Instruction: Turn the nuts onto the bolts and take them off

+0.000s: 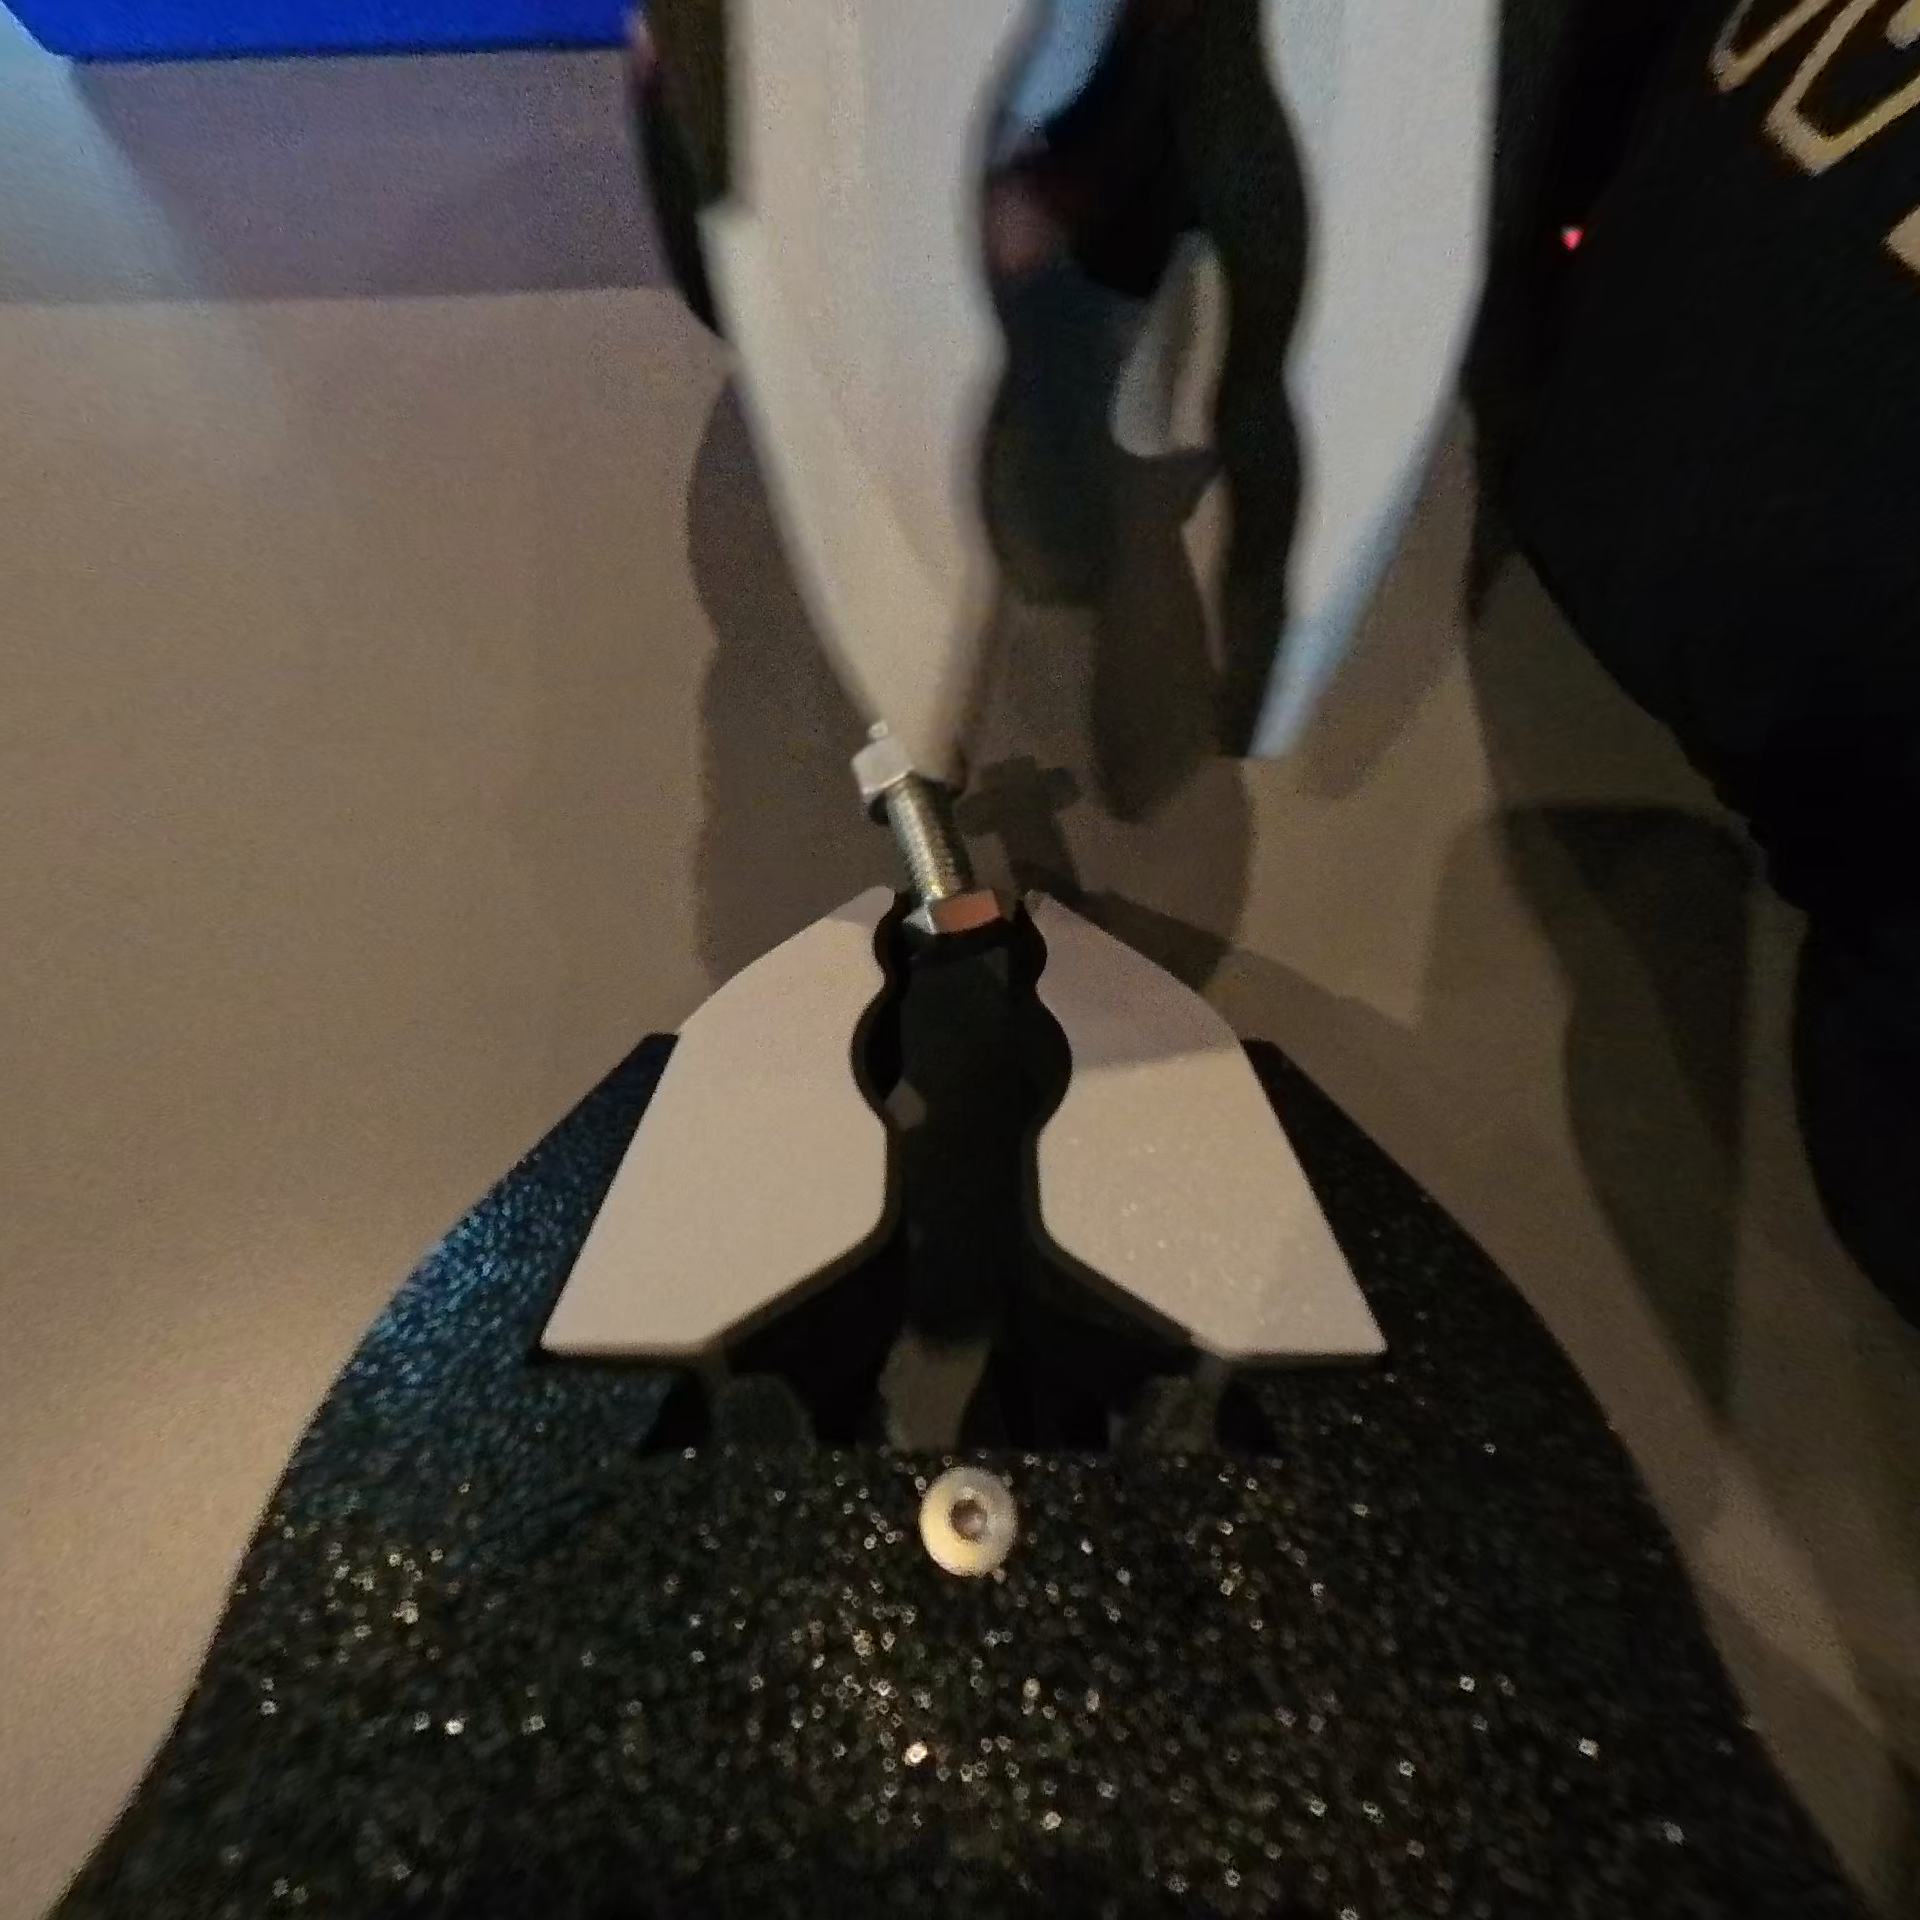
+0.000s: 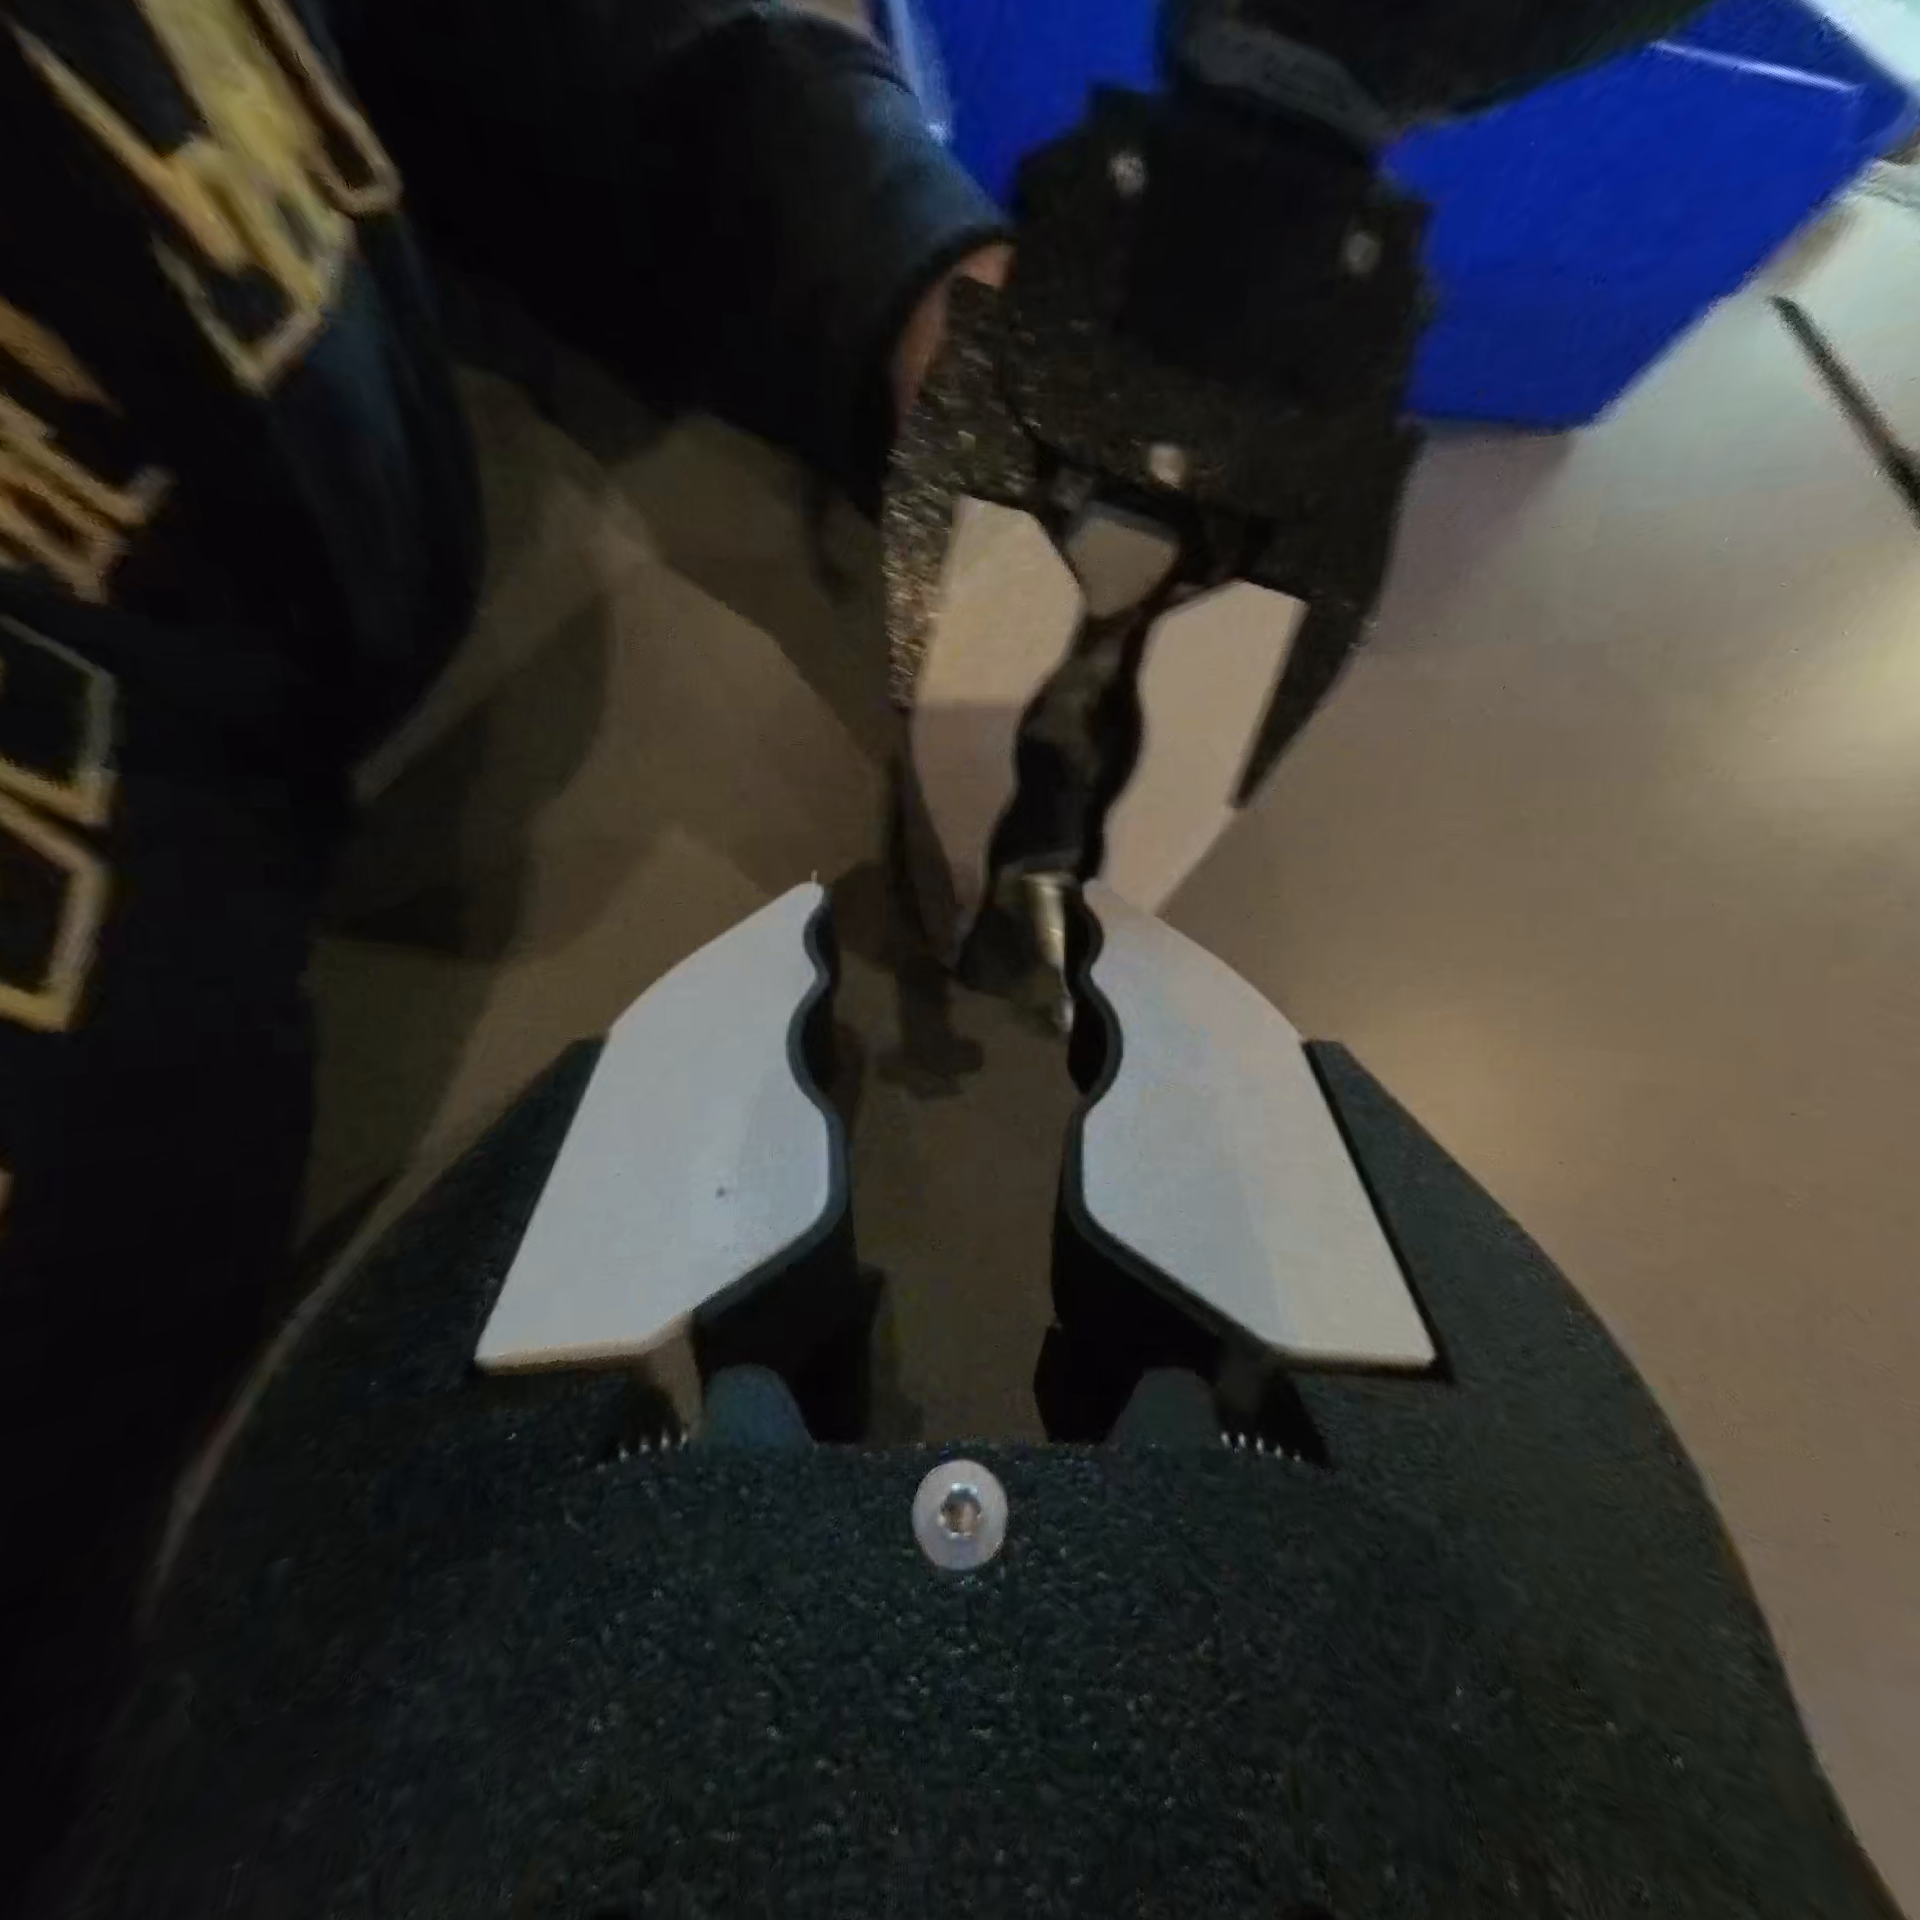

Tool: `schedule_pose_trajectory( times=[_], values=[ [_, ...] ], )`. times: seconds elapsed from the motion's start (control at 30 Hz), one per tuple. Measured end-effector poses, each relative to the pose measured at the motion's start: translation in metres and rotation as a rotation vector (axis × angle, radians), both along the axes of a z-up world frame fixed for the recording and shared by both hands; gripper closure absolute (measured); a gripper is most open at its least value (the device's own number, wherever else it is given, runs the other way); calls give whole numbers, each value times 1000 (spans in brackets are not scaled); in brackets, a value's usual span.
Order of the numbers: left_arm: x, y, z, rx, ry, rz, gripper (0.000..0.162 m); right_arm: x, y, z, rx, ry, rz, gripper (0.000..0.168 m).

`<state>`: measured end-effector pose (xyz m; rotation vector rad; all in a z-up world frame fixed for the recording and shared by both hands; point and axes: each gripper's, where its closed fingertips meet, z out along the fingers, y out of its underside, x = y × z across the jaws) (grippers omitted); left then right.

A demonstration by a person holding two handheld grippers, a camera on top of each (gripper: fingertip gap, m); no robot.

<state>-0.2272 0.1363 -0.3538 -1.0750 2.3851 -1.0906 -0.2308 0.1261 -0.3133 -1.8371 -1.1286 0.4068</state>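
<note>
- The left gripper (image 1: 956,920) is clenched on the hex head of the bolt (image 1: 925,847), whose threaded shank points away from it above the tan table (image 1: 343,727).
- The nut (image 1: 881,774) sits at the bolt's far end.
- The right gripper (image 2: 956,914) is released, jaws apart; one finger (image 1: 914,665) seems to touch the nut, though blur hides the contact.
- A blue bin (image 2: 1621,239) stands beyond the bolt.

Two close wrist views facing each other, sharing the bolt (image 1: 928,852)
</note>
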Motion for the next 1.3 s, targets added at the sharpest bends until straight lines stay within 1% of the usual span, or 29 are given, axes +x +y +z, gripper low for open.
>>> schedule_pose_trajectory(
  times=[0.03, 0.07, 0.13, 0.23, 0.3, 0.37, 0.4, 0.43, 0.47, 0.53, 0.57, 0.7, 0.73, 0.8, 0.87, 0.93, 0.97, 1.0, 1.07, 1.1, 1.23, 1.27, 1.3],
  values=[
    [0, 0, 0, -1, 1, 0, 144, 7, 5, -1, 12, -17, -48, 119],
    [0, 0, 0, -1, 1, 0, 144, 10, 9, -4, 3, -33, -80, 110],
    [0, 0, 0, 0, 0, 0, 144, 9, 11, -18, -55, -84, -96, 100],
    [0, 0, 0, 0, 0, 0, 144, 1, 8, -36, -127, -149, -65, 96],
    [-1, 0, 0, 0, 0, 0, 144, 0, 5, -36, -111, -185, -52, 96],
    [-1, 0, 0, -3, 2, 0, 144, 4, 1, -32, -69, -243, -49, 97],
    [-1, 0, 0, -4, 3, 0, 144, 6, -3, -28, -40, -260, -40, 104],
    [-1, 0, 0, -4, 3, 1, 144, 6, -10, -23, -12, -252, -19, 116],
    [-1, 0, 0, -5, 4, 1, 145, 5, -14, -18, 10, -223, -6, 125],
    [-1, 0, 0, -6, 5, 1, 145, 14, -4, -10, 60, -205, -88, 111],
    [-1, 0, 0, -6, 5, 1, 145, 18, 0, -11, 49, -216, -115, 105],
    [-1, 0, 0, -2, 1, 1, 145, 13, 5, -32, -61, -240, -104, 100],
    [-1, 0, 0, -1, 0, 1, 145, 11, 5, -35, -70, -245, -98, 101],
    [-1, 0, 0, -2, 1, 1, 145, 8, 4, -31, -54, -227, -87, 103],
    [-1, 0, 0, 1, -2, 0, 145, 10, -3, -27, -50, -229, -70, 113],
    [-2, 0, 0, 8, -8, 0, 145, 9, -13, -21, -59, -199, -37, 130],
    [-2, 0, 0, 8, -8, 0, 145, 10, -13, -18, -51, -180, -46, 130],
    [-2, 0, 0, 8, -8, -1, 145, 13, -11, -17, -38, -178, -71, 126],
    [-2, -1, 0, 13, -13, -10, 145, 18, -3, -17, -19, -187, -115, 111],
    [-3, -1, 0, 20, -20, -13, 145, 17, -2, -18, -22, -185, -115, 108],
    [-4, -2, 1, 47, -51, -25, 145, 8, -2, -23, -50, -169, -86, 104],
    [-4, -2, 1, 50, -54, -26, 145, 6, -4, -23, -56, -167, -70, 105],
    [-4, -2, 1, 49, -53, -27, 145, 4, -7, -24, -64, -169, -51, 111]
  ],
)
